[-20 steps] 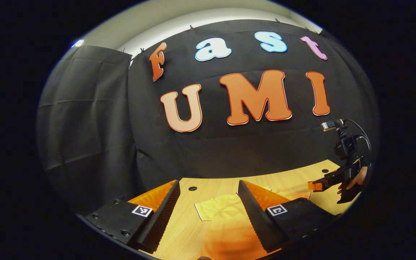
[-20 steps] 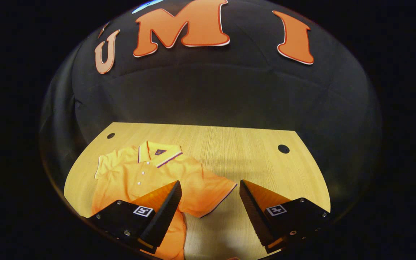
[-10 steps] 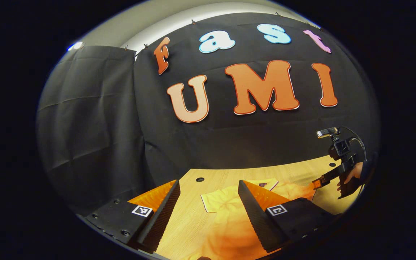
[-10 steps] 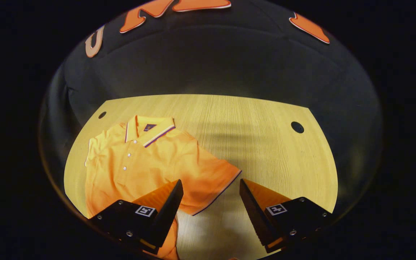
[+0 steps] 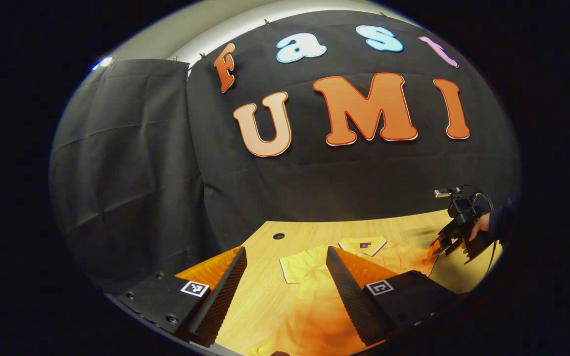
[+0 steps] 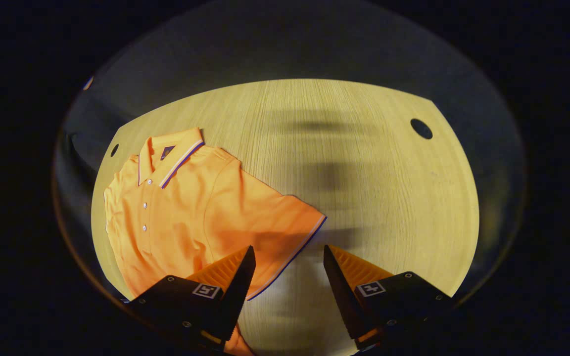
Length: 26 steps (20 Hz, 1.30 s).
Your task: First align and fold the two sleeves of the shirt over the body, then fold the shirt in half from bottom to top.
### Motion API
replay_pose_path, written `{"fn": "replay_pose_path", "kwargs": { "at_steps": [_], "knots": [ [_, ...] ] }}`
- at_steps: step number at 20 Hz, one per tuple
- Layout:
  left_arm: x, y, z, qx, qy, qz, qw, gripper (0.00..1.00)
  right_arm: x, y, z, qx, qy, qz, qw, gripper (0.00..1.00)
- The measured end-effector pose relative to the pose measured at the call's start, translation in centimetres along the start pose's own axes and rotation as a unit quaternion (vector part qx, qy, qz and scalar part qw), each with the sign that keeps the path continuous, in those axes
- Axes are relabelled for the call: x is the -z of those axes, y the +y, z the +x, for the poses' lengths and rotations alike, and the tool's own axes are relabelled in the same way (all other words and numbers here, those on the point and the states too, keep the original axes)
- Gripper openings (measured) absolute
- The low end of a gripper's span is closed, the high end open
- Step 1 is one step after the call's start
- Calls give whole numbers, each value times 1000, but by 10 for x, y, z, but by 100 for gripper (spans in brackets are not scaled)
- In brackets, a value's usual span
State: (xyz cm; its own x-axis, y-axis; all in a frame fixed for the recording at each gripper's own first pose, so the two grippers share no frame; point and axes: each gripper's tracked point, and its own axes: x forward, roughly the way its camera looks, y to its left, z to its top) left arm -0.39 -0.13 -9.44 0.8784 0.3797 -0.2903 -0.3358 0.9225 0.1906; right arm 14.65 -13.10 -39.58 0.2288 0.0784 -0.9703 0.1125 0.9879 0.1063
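An orange polo shirt [image 6: 186, 212] with a striped collar lies flat on the wooden table [image 6: 364, 163], buttons up. Its one sleeve [image 6: 285, 222] spreads out toward my right gripper [image 6: 289, 257], which hovers open just above the sleeve's hem. In the left gripper view the shirt [image 5: 309, 291] lies under my open left gripper [image 5: 287, 257], with the other sleeve [image 5: 300, 264] between its fingers farther off. The right gripper [image 5: 438, 244] shows far right there, held by a hand [image 5: 478, 230], tipped down at the sleeve edge.
The table has round cable holes [image 6: 421, 128] near its back corners [image 5: 278, 236]. Black cloth walls close the booth behind and to the left. Bare wood stretches right of the shirt.
The right gripper has tilted downward and dropped toward the sleeve hem, its fingers slightly closer together. The left gripper has shifted so more of the shirt and collar comes into view.
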Motion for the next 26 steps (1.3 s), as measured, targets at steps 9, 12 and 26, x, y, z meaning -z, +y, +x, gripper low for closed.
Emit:
{"fn": "replay_pose_path", "kwargs": {
  "at_steps": [9,12,26],
  "knots": [
    [16,-1,6,4,21,-12,1000,99,10,4,18,40,76,9,996,61],
    [19,3,9,2,24,-25,999,99,9,13,17,20,87,21,996,37],
    [26,18,3,-6,25,-46,999,99,-21,69,-14,-92,44,28,994,0]
  ]
}}
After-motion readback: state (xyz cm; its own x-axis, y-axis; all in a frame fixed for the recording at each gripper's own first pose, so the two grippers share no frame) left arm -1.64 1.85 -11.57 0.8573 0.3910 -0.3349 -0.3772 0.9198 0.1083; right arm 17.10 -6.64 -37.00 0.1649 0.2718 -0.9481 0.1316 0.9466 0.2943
